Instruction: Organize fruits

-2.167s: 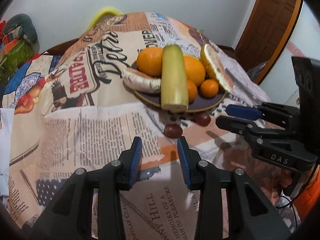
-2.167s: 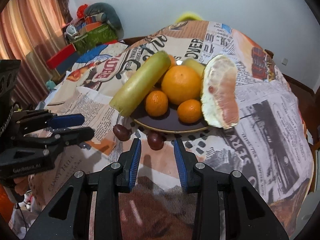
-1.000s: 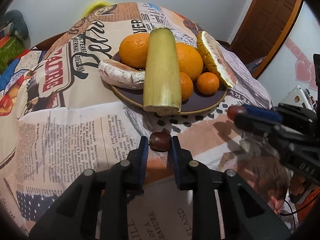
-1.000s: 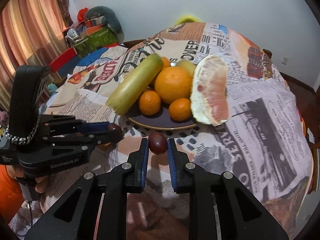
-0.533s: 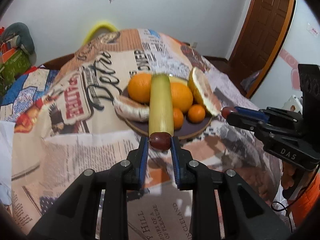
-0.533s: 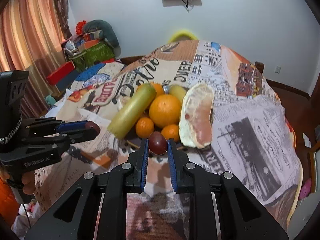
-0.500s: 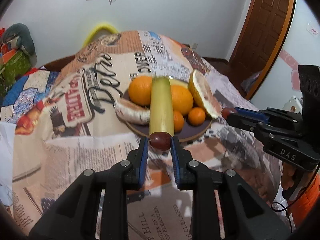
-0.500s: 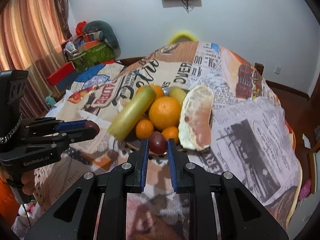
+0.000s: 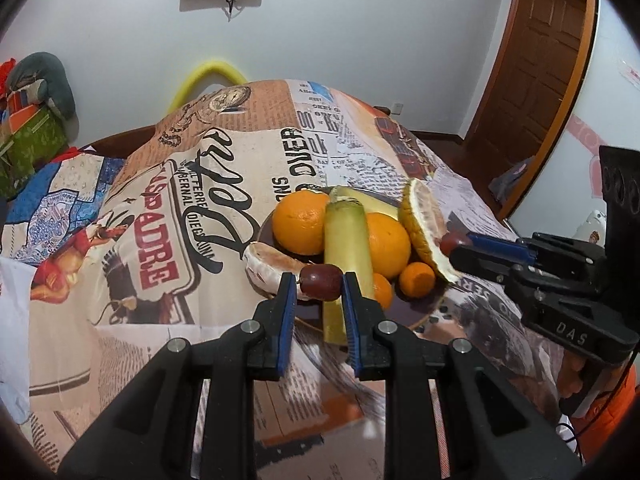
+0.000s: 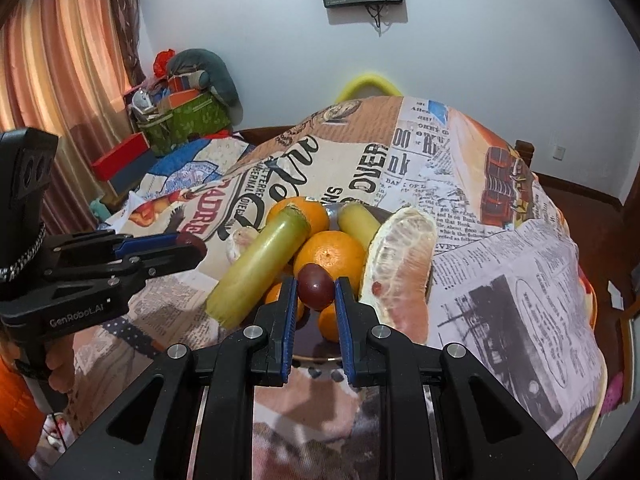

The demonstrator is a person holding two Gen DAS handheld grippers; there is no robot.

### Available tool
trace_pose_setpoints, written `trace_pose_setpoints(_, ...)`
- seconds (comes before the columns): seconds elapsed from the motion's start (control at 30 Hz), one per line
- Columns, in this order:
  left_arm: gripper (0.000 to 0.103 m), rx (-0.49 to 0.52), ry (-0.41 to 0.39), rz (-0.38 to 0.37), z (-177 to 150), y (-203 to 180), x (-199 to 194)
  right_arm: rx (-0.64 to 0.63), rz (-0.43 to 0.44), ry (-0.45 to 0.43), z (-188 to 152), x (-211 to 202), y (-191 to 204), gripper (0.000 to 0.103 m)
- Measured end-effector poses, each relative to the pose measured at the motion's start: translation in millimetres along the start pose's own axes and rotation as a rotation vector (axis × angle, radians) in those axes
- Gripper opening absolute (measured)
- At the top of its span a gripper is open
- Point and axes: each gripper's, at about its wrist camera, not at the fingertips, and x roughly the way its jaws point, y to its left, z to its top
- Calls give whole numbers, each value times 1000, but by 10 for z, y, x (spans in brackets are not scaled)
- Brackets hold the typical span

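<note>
My left gripper (image 9: 319,280) is shut on a small dark red fruit (image 9: 321,279) and holds it in the air over the near edge of the dark plate (image 9: 424,316). My right gripper (image 10: 315,286) is shut on a second dark red fruit (image 10: 315,285), also lifted above the plate (image 10: 316,350). The plate holds oranges (image 9: 301,222), small tangerines (image 9: 417,279), a long green stalk (image 9: 347,248) and peeled pomelo pieces (image 10: 400,264). Each gripper shows in the other's view, the right one (image 9: 450,242) on the right and the left one (image 10: 192,246) on the left.
The table is covered by a newspaper-print cloth (image 9: 200,208). A yellow chair back (image 9: 208,80) stands behind it. Boxes and bags (image 10: 180,120) are piled by the curtain at left. A wooden door (image 9: 536,60) is at the right.
Both grippers closed on the two dark red fruits that lay on the cloth in front of the plate, then lifted them and moved them up over the plate.
</note>
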Motion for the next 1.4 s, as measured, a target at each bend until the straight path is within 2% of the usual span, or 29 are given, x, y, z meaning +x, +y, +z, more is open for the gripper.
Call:
trace_pose_setpoints(0.47,22,-25,41,-1,111,105,415,-31,6,46,-31,248,11,18)
trace_pose_setpoints(0.63,25,-38,57,8,120,129,464,-21,16,55,-32,274,-23,23)
trace_pose_setpoints(0.9,29,-43,45,9,160,114,391,-3,11,34,3,185,-59,24)
trace_pose_setpoints(1.1,29,-22,-45,35,221,-26,-61,10,-8,-42,116,-186,-43,24)
trace_pose_setpoints(1.4,29,21,-314,70,248,-440,-1391,-9,-62,-264,309,-1264,208,24)
